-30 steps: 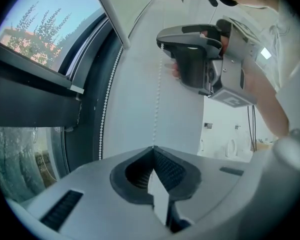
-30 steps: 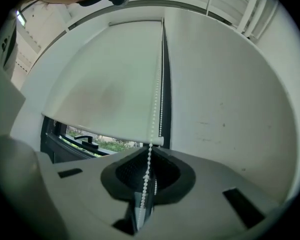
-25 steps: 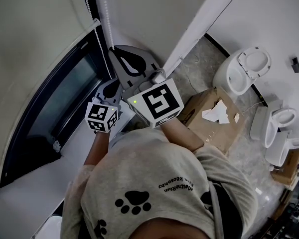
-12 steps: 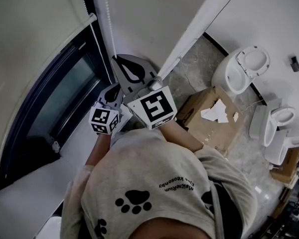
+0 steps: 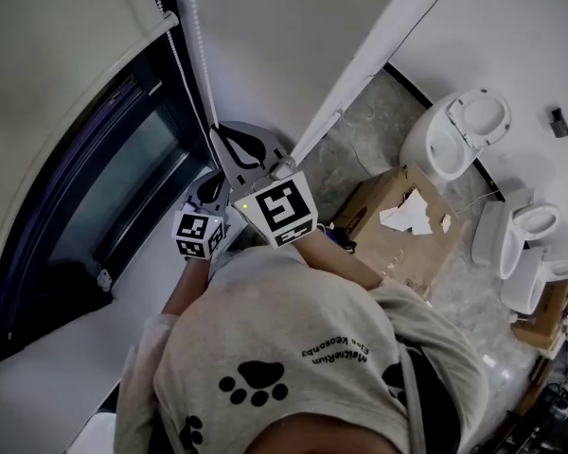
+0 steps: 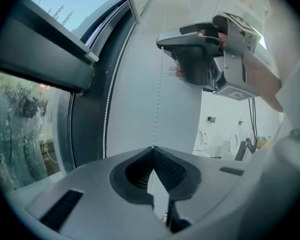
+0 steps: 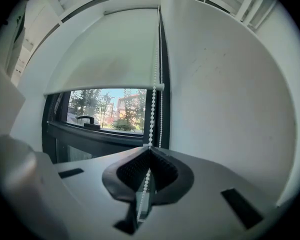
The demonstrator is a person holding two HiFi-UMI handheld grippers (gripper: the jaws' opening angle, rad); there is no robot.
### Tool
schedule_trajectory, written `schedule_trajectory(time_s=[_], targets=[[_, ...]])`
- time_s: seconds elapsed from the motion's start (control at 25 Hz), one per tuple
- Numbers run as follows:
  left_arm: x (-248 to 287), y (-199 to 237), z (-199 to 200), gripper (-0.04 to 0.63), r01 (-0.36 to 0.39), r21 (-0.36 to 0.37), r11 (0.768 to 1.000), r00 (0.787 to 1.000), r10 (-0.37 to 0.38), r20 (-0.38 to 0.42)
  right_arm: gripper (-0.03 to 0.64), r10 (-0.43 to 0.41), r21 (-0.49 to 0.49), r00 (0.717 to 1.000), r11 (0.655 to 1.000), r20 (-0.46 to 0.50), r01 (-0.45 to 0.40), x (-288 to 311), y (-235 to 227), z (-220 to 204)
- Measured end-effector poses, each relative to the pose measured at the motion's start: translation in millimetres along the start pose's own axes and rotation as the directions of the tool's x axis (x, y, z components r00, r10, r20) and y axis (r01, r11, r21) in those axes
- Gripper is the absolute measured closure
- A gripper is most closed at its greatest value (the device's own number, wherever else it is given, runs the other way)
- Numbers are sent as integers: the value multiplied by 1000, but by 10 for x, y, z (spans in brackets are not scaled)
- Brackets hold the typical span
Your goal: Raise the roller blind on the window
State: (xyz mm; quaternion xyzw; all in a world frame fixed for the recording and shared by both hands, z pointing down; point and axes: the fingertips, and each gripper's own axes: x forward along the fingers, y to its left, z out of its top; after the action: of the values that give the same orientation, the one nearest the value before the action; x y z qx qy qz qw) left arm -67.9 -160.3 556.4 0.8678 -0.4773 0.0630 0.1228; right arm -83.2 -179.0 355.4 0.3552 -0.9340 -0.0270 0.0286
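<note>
Grey T-shirt (image 5: 308,343) with black paw prints and lettering.

Grippers, two: left gripper (image 6: 153,149) and right gripper (image 7: 150,149), each bearing one of the two marker cubes (image 5: 199,233) (image 5: 276,211). Window (image 5: 95,187), one; blind (image 7: 110,49), one; bead cord (image 7: 153,84), one, showing two strands side by side; person (image 5: 293,348), one. On the floor: white bathroom fixtures (image 5: 459,130) (image 5: 516,235) (image 5: 540,282), three; cardboard boxes (image 5: 398,225) (image 5: 546,320), two.
</note>
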Motion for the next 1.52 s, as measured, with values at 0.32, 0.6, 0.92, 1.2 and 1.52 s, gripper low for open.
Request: schedule_trajectory(time_s=[0.32,0.6,0.92,1.2,1.52], targets=[[20,14,-197,588,-4,-7,1000,999,4,-33,607,-1,-1,1000,1000,-17,1,3,27,-201],[-39,-12,-106,580,1,-25,1000,1000,-2,-12,607,1,12,1000,1000,-24,0,-1,-3,-227],[-266,-82,499,500,23,-43,999,998,-20,64,607,18,17,999,1000,-28,-18,10,-8,-229],[-544,49,1311,503,-4,-25,1000,989,8,149,607,40,15,999,999,-35,-39,38,19,-232],[-758,-87,2495,509,67,79,995,951,-88,295,607,59,6,997,998,-43,-59,47,65,-236]])
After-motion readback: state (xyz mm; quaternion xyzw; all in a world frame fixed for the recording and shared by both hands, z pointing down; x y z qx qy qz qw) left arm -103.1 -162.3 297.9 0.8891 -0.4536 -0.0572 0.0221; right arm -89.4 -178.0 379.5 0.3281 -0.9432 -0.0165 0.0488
